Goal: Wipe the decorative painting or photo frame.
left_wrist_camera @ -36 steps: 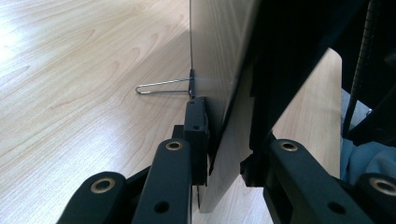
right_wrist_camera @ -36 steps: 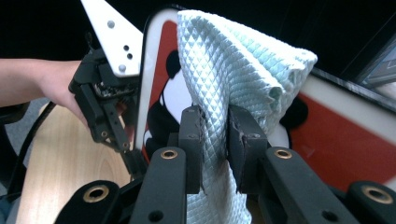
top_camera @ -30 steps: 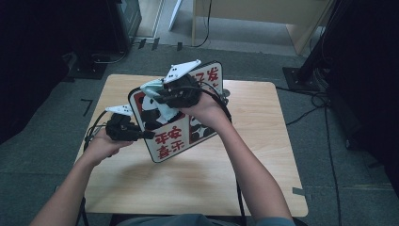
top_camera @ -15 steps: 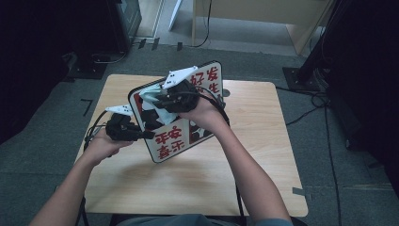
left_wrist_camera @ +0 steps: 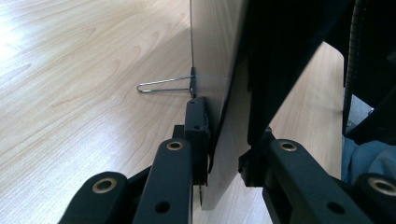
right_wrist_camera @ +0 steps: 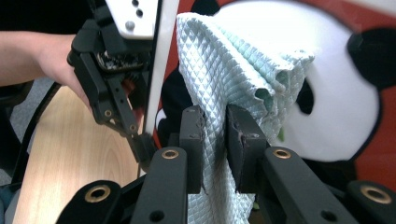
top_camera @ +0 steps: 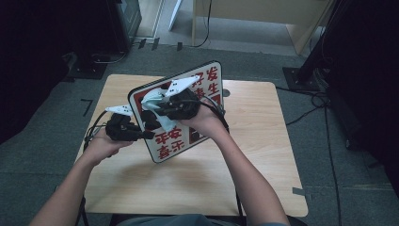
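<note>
Overhead, the high view shows a rounded-corner sign board (top_camera: 181, 113) with red characters on white held tilted above the wooden tabletop (top_camera: 263, 141), the left hand-held gripper (top_camera: 141, 134) at its left edge and the right hand-held gripper (top_camera: 157, 110) in front of its printed face. Only the right gripper view reveals the panda picture (right_wrist_camera: 327, 93) on that face, black patches on white against red, and the pale mint cloth (right_wrist_camera: 224, 70), waffle-textured and folded, that the right hand-held gripper (right_wrist_camera: 215, 140) pinches between its jaws just in front of the panda. From there the left hand-held gripper (right_wrist_camera: 140, 135) is seen to the left, clamped on the board's thin white edge (right_wrist_camera: 159, 70). The left gripper view shows instead the board's plain beige back (left_wrist_camera: 212, 60), a thin wire stand (left_wrist_camera: 163, 85) hinged to it, and the left hand-held gripper (left_wrist_camera: 224, 149) pinching the board's edge over light wood grain.
</note>
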`<state>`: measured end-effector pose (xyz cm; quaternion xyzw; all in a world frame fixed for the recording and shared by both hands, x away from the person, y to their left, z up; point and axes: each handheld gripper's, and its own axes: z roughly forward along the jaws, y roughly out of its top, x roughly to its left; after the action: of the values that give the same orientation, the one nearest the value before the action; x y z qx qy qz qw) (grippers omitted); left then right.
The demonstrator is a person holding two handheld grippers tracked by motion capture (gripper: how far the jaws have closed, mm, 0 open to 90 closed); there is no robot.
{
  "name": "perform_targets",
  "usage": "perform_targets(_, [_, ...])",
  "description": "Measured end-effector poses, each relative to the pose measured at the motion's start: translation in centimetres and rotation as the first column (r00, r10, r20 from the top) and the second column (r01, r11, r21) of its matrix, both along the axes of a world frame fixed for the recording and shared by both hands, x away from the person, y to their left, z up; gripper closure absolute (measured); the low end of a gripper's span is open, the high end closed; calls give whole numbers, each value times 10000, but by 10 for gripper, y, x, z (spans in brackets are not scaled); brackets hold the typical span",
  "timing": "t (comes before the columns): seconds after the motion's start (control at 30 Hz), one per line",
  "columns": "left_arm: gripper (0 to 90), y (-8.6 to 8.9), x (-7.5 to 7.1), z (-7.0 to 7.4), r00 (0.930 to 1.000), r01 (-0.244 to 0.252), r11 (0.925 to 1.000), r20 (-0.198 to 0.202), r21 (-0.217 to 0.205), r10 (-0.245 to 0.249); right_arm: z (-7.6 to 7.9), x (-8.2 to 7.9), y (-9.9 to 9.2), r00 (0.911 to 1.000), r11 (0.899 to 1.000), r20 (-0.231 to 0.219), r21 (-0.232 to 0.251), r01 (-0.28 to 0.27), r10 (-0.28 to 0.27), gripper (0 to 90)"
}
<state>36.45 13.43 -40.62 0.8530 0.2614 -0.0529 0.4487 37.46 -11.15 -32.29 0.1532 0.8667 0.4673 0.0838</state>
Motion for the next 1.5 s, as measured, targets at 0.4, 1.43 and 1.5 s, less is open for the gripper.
perform_targets(0.4, [780, 0, 0, 0, 10000, -4, 10000, -14, 47, 4, -24, -4, -4, 9993, 10000, -370, 36, -39, 40, 779])
perform_targets(1.43, [780, 0, 1, 0, 10000, 33, 9999, -20, 114, -33, -85, -18, -9, 9934, 9985, -1142, -513, -183, 124, 784])
perform_targets(1.5, [780, 0, 1, -1, 10000, 41, 9999, -26, 143, -40, -89, -19, -10, 9928, 9990, -1189, -405, -163, 114, 785])
